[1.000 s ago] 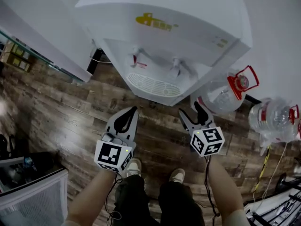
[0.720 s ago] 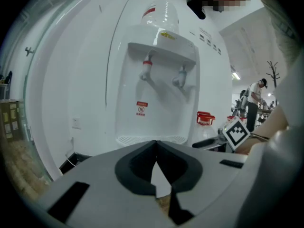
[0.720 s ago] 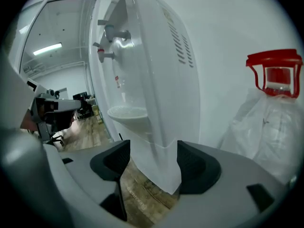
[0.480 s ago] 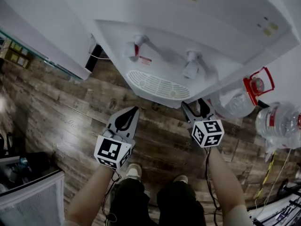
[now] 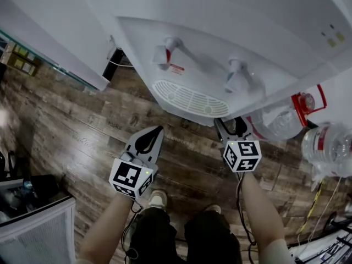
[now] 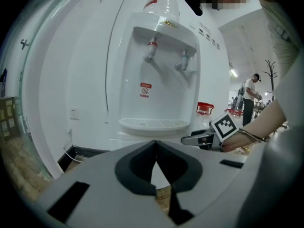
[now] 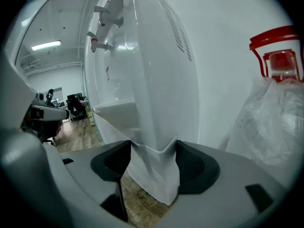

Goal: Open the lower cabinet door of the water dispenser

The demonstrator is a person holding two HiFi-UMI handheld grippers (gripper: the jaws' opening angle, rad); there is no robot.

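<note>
Observed from the head view: the water dispenser (image 5: 220,32) stands at 12 o'clock, its drip tray (image 5: 190,99) overhanging the wooden floor (image 5: 82,125). The lower cabinet sits under that overhang and is largely hidden there. In the right gripper view its white front corner (image 7: 154,170) stands directly between the jaws of the right tool (image 7: 153,148). I record those jaws as apart, one on each side of the corner, with the white panel filling the gap and reaching both pads. I cannot separate the door from the cabinet body at this corner. In the head view the right tool (image 5: 229,124) lies at 4 o'clock of the tray, its tips tucked under the tray's edge. The left tool (image 5: 158,130) lies at 7 o'clock of the tray, clear of the dispenser and above the floor. In the left gripper view the left tool's (image 6: 156,144) jaws are together at the tips with nothing between them, pointing at the dispenser front. Clear water bottles (image 5: 327,147) in plastic wrap rest at 3 o'clock, beside the dispenser.
</note>
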